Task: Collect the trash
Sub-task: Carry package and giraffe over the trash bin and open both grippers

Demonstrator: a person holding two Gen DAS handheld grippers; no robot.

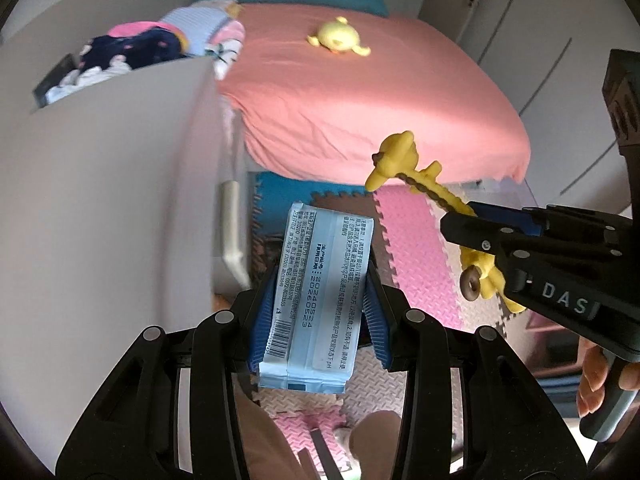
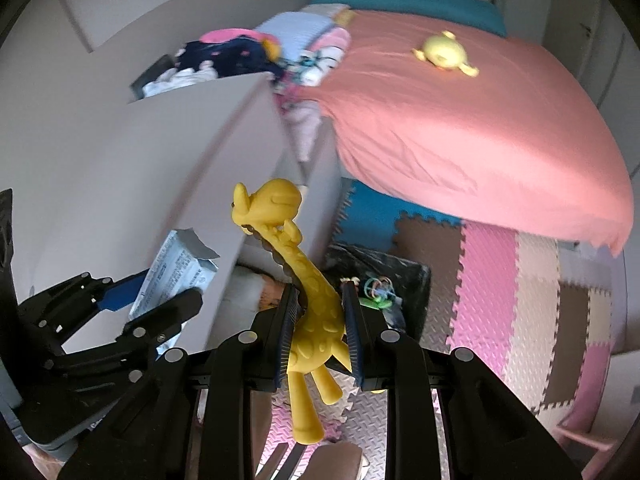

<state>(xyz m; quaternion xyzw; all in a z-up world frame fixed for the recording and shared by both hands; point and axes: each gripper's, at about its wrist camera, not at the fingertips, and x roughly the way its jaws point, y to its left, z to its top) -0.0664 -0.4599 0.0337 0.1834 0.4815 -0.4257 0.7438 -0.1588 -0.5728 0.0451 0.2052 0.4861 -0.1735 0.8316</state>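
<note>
Below me the floor [image 2: 500, 280] is covered in interlocking foam tiles, pink, beige, brown and blue, with toothed edges and a stamped herringbone grain. Far ahead a bed [image 1: 360, 100] under a smooth salmon-pink sheet fills the room; a soft yellow plush toy [image 1: 338, 38] lies on it, and folded clothes [image 1: 160, 48] are heaped at its far left. A plain grey cabinet [image 1: 100, 200] stands on my left.

My left gripper [image 1: 320, 312] has its blue ribbed pads closed against the sides of a flat pale-blue wrapper [image 1: 316, 300] of glossy printed film, held off the floor. My right gripper [image 2: 320, 336] pinches the body of a yellow rubbery giraffe toy [image 2: 308, 300], its bumpy neck reaching forward. Beyond it sits a black-lined bin [image 2: 400, 280] holding colourful scraps.
</note>
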